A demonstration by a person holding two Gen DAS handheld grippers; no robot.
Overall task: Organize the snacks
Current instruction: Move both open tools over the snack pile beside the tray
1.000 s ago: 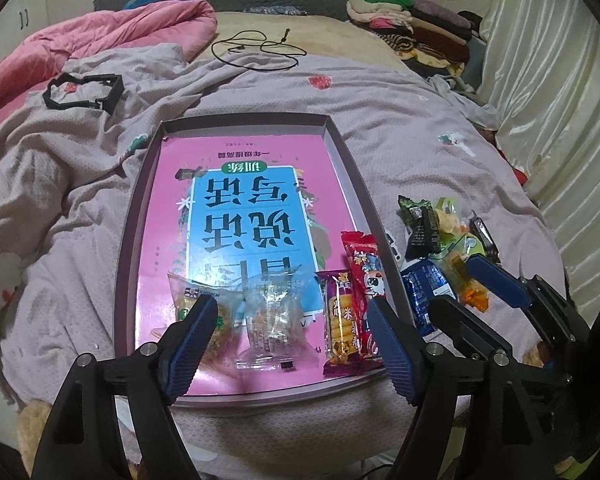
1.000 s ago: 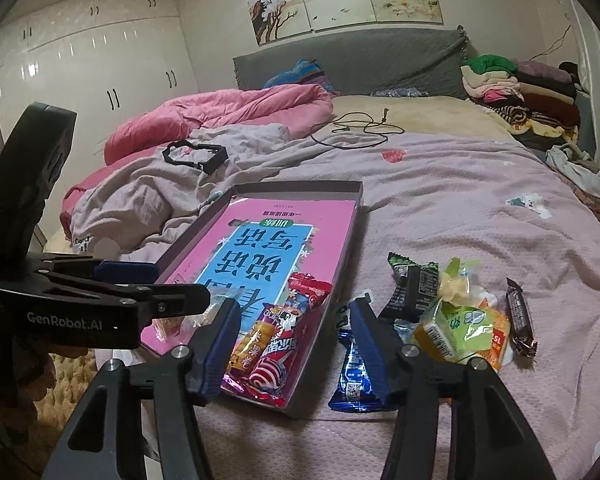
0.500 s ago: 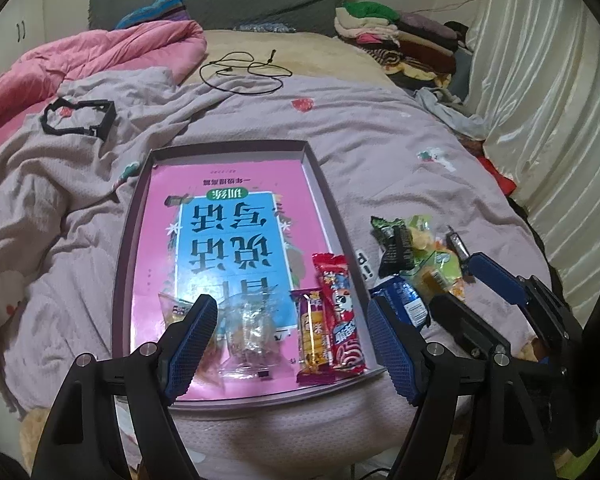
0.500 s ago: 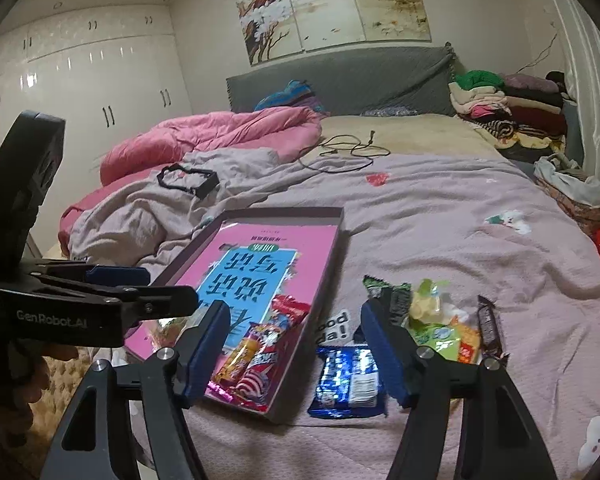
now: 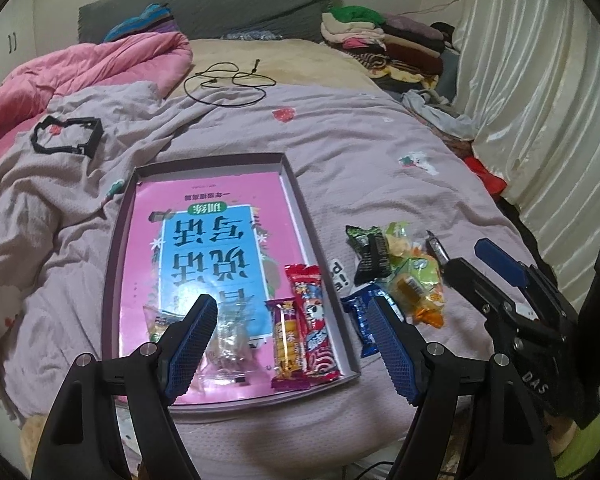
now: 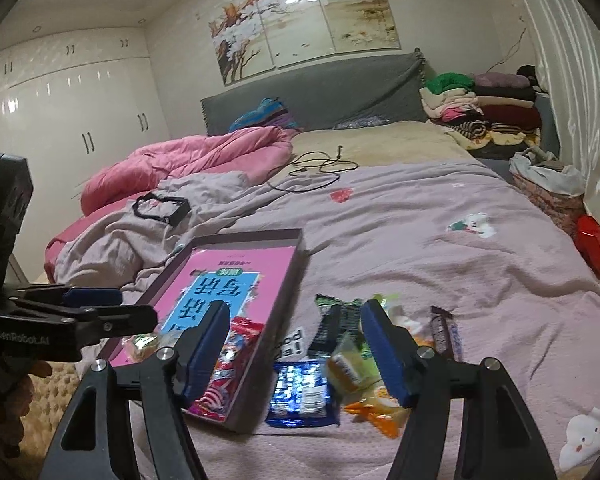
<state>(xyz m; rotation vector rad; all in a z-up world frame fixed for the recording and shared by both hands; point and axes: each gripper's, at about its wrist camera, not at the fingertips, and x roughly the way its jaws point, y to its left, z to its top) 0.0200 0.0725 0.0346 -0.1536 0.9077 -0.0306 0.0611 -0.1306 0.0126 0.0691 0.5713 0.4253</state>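
Observation:
A shallow grey box tray (image 5: 300, 208) with a pink and blue book cover inside lies on the bed; it also shows in the right wrist view (image 6: 288, 288). At its near end lie a red snack bar (image 5: 312, 320), a yellow bar (image 5: 286, 340) and clear-wrapped snacks (image 5: 230, 332). Right of the tray lie loose snacks: a blue packet (image 6: 300, 396), a black and green packet (image 5: 370, 254), yellow-green packets (image 5: 414, 276) and a dark bar (image 6: 444, 334). My left gripper (image 5: 290, 344) is open and empty above the tray's near end. My right gripper (image 6: 296, 354) is open and empty above the blue packet.
The lilac bedspread (image 5: 360, 152) covers the bed. A pink duvet (image 5: 80, 72), a black frame (image 5: 66, 136) and a black cable (image 5: 228, 84) lie farther back. Folded clothes (image 6: 488, 108) are stacked at the back right. A curtain (image 5: 540, 100) hangs on the right.
Both grippers have drawn back and up from the bed, so the tray and the snacks look smaller and farther. Both stay open. No snack has moved.

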